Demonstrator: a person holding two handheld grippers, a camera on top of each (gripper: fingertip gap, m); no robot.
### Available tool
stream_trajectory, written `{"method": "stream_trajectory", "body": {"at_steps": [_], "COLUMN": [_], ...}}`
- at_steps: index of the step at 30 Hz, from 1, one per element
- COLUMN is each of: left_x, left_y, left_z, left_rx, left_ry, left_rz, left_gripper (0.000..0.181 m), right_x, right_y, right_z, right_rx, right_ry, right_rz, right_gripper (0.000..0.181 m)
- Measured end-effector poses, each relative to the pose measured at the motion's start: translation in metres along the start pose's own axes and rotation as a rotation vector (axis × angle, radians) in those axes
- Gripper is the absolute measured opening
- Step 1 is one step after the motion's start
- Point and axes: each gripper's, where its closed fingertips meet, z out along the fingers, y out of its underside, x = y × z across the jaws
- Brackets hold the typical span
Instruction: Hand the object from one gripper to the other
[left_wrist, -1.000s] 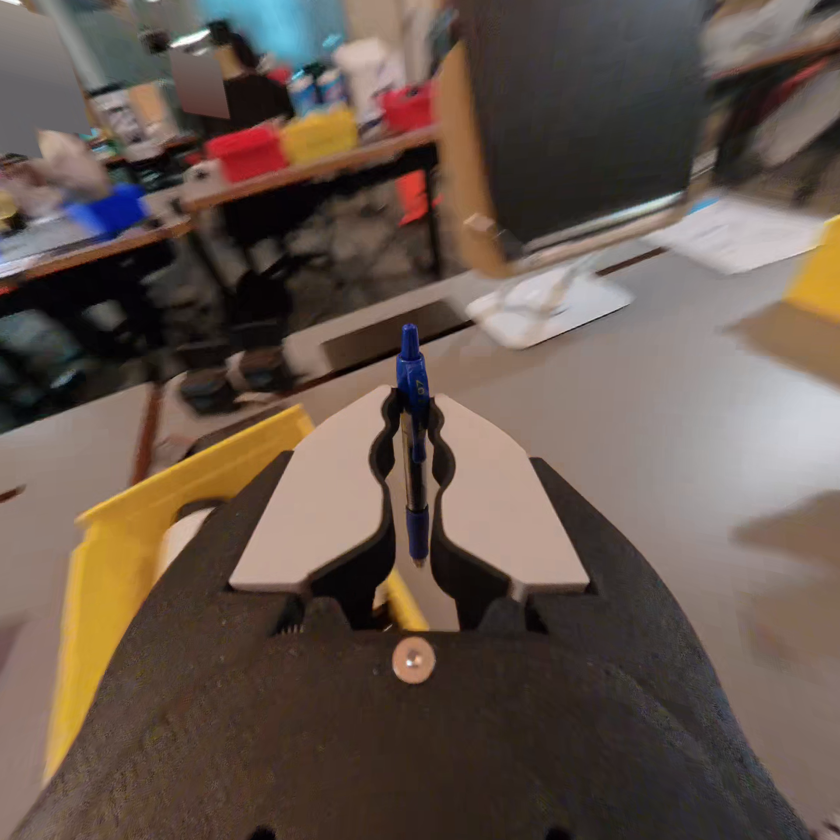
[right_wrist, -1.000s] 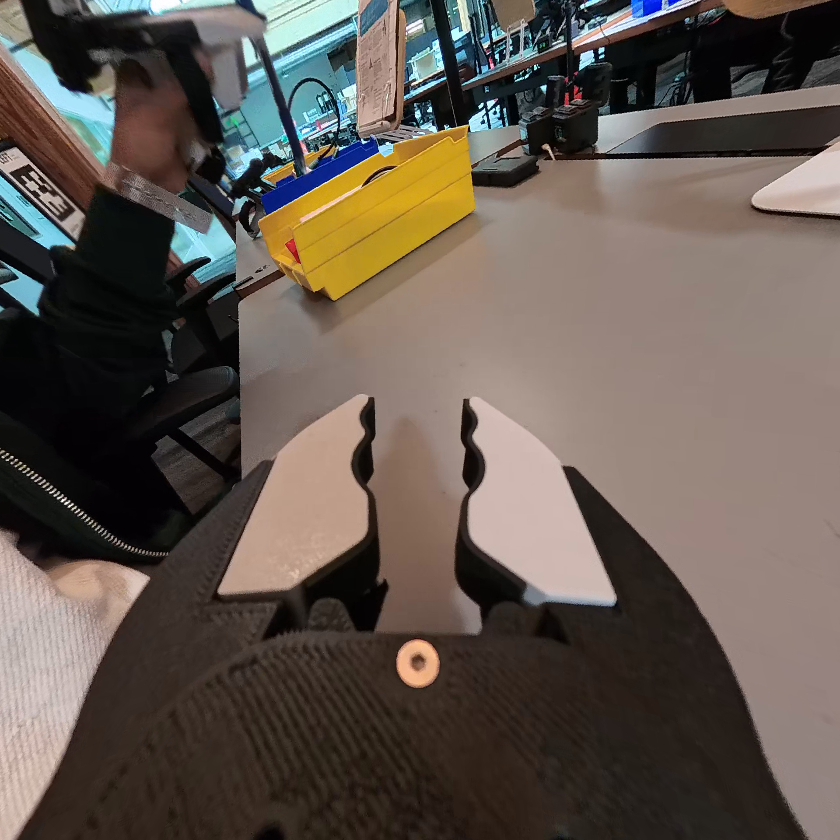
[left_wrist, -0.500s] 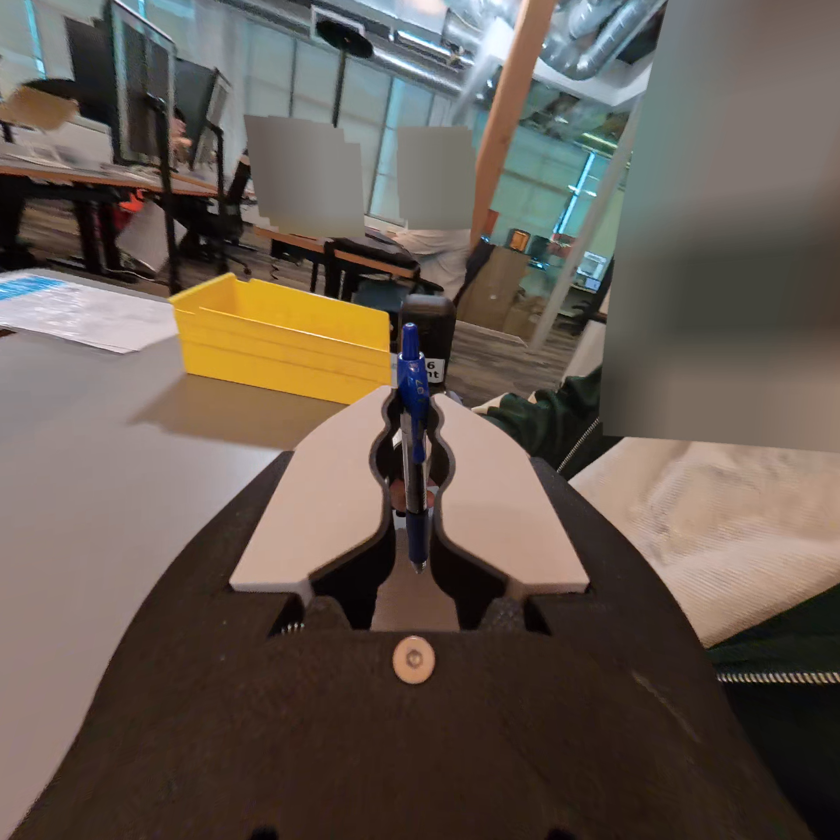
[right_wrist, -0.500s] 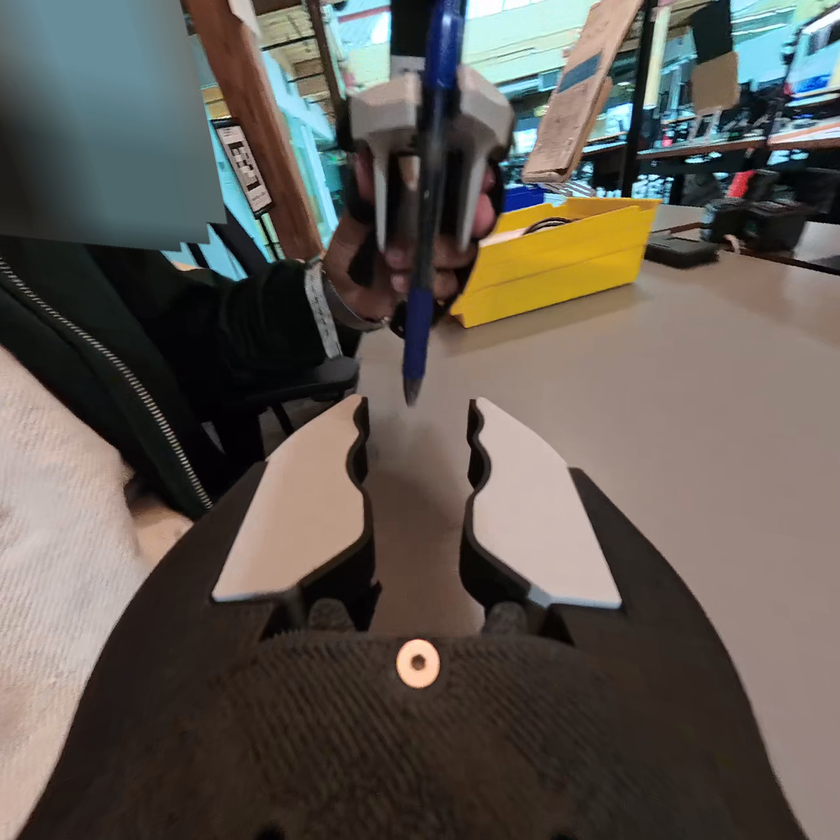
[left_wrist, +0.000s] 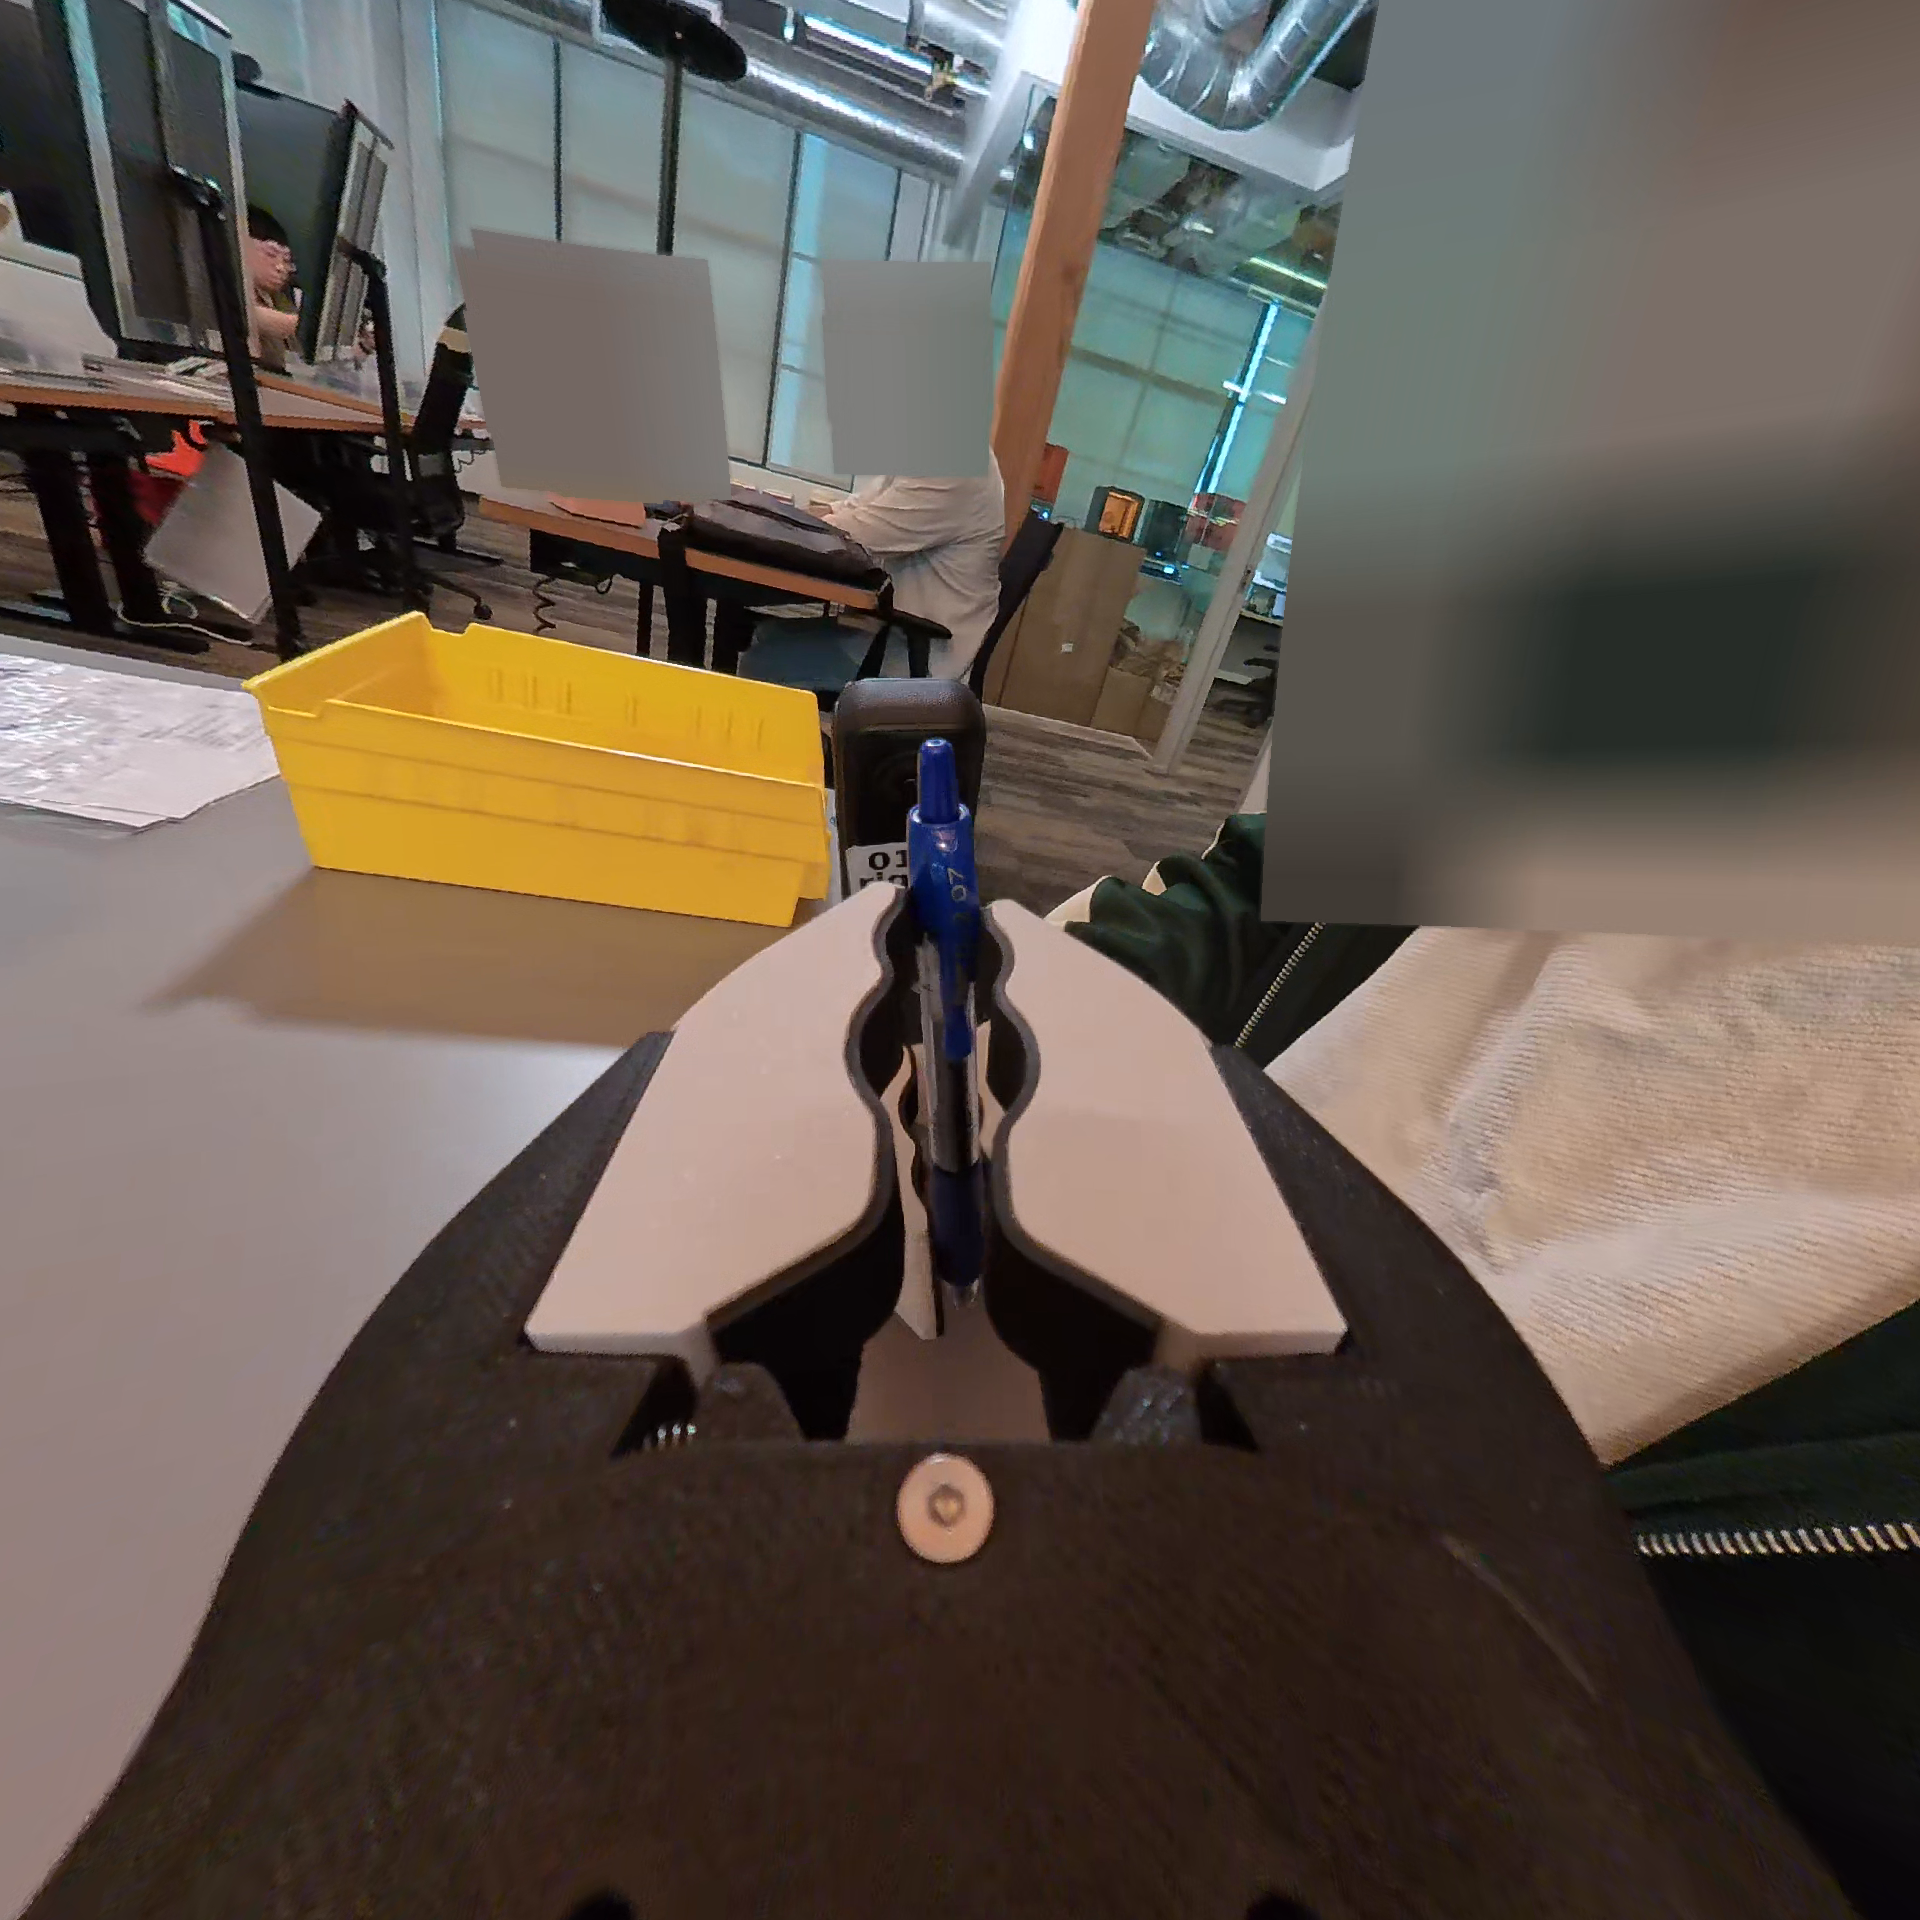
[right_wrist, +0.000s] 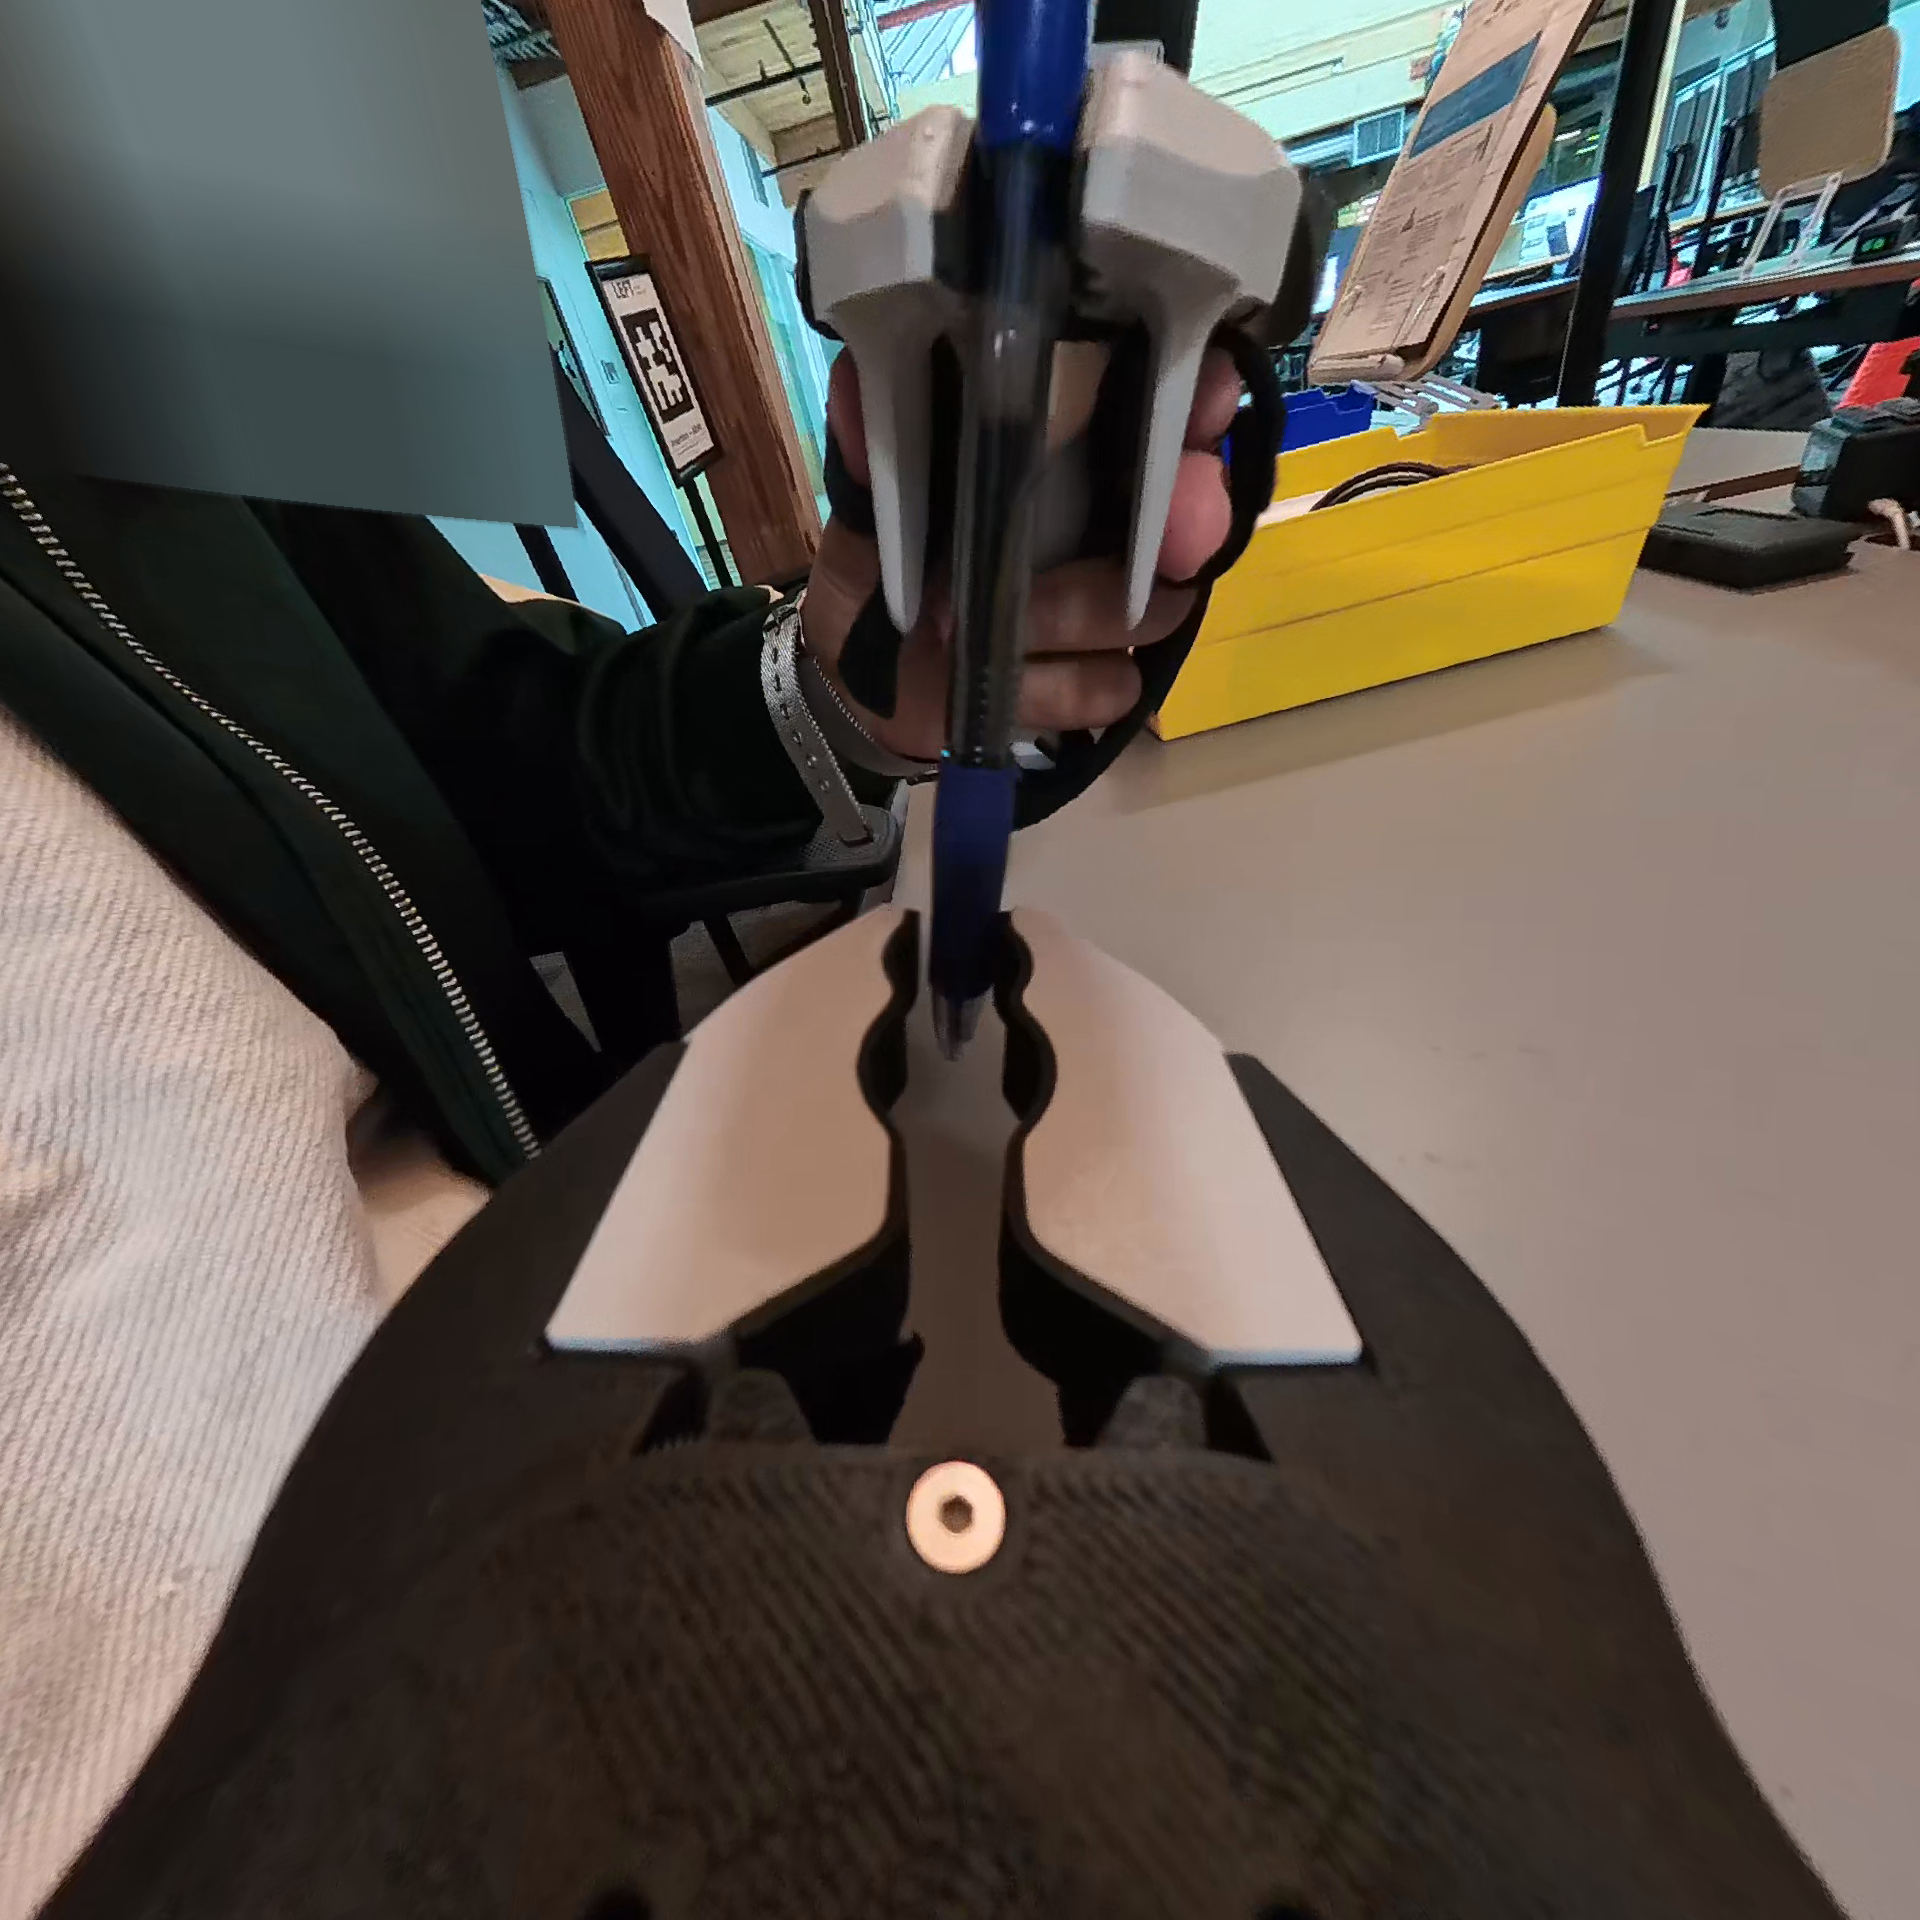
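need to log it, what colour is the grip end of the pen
Dark blue: the pen shows it best in the right wrist view.

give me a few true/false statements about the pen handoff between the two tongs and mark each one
1. The left tongs are shut on the blue pen. True.
2. The pen's tip end sits between the fingertips of the right tongs. True.
3. The pen lies flat on the grey table. False: it is held in the air, clear of the table.
4. The bin behind the left tongs is red. False: it is yellow.
5. The right tongs are spread wide open, far from the pen. False: their fingers have a narrow gap with the pen's grip section between them; whether they press it cannot be told.
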Motion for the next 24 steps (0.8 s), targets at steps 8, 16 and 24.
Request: {"method": "stream_trajectory", "body": {"at_steps": [8,16,24], "left_x": [0.007,-0.014,-0.039], "left_y": [-0.001,0.017,0.059], "left_z": [0.006,0.004,0.002], "left_rx": [0.023,0.064,0.072], "left_ry": [0.048,-0.015,-0.026], "left_rz": [-0.071,-0.095,-0.244], "left_gripper": [0.029,0.067,0.056], "right_x": [-0.002,0.015,0.033], "right_y": [-0.001,-0.024,-0.022], "right_z": [0.001,-0.027,-0.043], "right_rx": [0.0,0.11,0.083], "right_ry": [0.002,0.112,0.207], "right_rz": [-0.02,-0.077,-0.086], "right_gripper": [0.011,0.011,0.011]}}
